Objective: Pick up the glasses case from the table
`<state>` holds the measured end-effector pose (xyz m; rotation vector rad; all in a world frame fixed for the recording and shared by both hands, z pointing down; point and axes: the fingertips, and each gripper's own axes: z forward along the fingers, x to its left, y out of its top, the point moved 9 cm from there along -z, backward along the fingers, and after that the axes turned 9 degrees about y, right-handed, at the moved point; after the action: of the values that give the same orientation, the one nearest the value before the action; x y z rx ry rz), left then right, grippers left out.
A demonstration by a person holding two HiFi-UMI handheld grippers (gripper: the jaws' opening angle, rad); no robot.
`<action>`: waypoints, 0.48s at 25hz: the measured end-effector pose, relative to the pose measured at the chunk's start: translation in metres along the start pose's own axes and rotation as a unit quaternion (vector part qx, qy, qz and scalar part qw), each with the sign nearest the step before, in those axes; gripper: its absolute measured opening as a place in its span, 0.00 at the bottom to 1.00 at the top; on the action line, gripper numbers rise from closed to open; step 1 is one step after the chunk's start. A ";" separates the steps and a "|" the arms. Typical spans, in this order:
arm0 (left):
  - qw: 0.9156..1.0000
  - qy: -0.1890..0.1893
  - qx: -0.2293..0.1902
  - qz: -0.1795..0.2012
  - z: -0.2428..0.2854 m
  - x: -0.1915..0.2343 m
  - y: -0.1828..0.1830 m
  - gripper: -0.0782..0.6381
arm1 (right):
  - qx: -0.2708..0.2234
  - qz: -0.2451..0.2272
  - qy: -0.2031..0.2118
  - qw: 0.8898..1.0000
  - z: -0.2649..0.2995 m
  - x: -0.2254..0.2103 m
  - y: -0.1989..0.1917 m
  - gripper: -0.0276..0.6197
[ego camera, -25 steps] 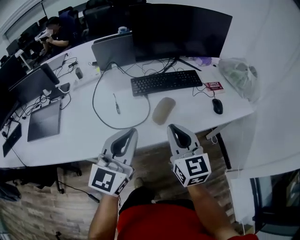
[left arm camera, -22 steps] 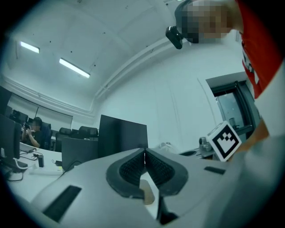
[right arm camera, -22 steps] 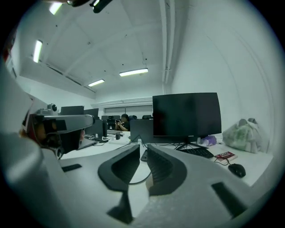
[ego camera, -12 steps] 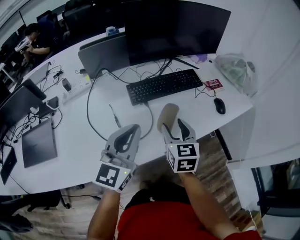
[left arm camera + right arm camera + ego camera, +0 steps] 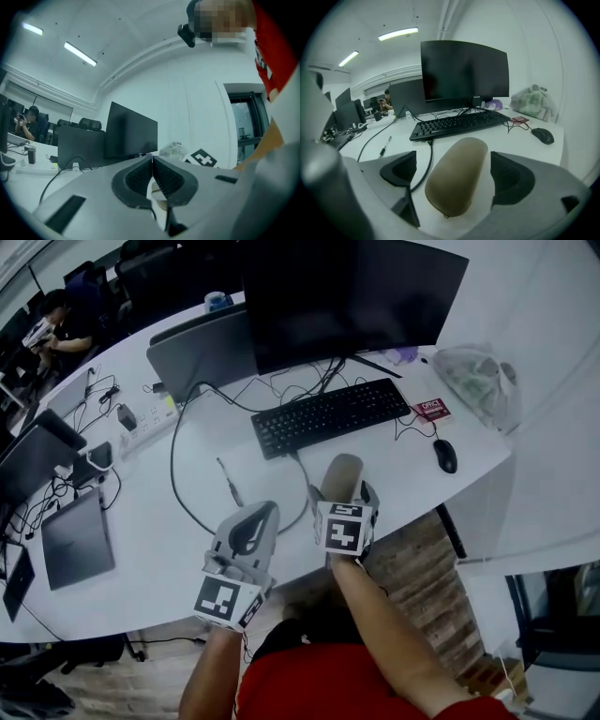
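Now, desk [image 5: 150, 521]: white and wide, and everything else lies on it.
Monitor [image 5: 347, 296]: dark, at the far edge.
Keyboard [image 5: 328, 415]: black, in front of the monitor and just beyond the case.
Right gripper [image 5: 454, 172]: tilted down over the near edge, jaws opening wide. The case sits between the pads with a gap on each side, so nothing is gripped yet.
Left gripper [image 5: 152, 164]: jaws pressed together on nothing, held level to the left of the case and clear of it.
Glasses case [image 5: 341, 472]: tan and rounded, flat on the desk. Its long axis runs away from the right gripper toward the keyboard, so the jaws span its narrow width.
Nearer hand: the right, already astride the case; closing looks like the next move.
Cable [image 5: 426, 159]: black, just beside the case's left flank, and could get pinched.
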<state>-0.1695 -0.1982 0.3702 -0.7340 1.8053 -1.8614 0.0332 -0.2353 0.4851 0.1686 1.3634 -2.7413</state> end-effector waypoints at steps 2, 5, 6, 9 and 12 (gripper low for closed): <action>1.000 0.001 0.005 -0.003 0.002 0.003 -0.003 0.12 | 0.025 0.016 -0.014 0.999 0.012 -0.003 -0.002 0.79; 1.000 0.004 0.009 -0.007 0.004 0.008 -0.007 0.12 | 0.048 0.036 -0.017 0.998 0.028 -0.006 -0.002 0.79; 1.000 0.005 0.010 -0.009 0.005 0.010 -0.008 0.12 | 0.055 0.040 -0.015 0.998 0.033 -0.006 -0.002 0.79; 1.000 0.010 0.013 -0.013 0.007 0.015 -0.011 0.12 | 0.089 0.053 -0.015 0.995 0.047 -0.007 -0.008 0.79; 1.000 0.015 0.017 -0.017 0.009 0.019 -0.014 0.12 | 0.117 0.062 -0.018 0.991 0.054 -0.008 -0.013 0.79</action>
<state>-0.1775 -0.2163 0.3852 -0.7341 1.7851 -1.9296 0.0359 -0.2704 0.5289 0.2069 0.9839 -2.7768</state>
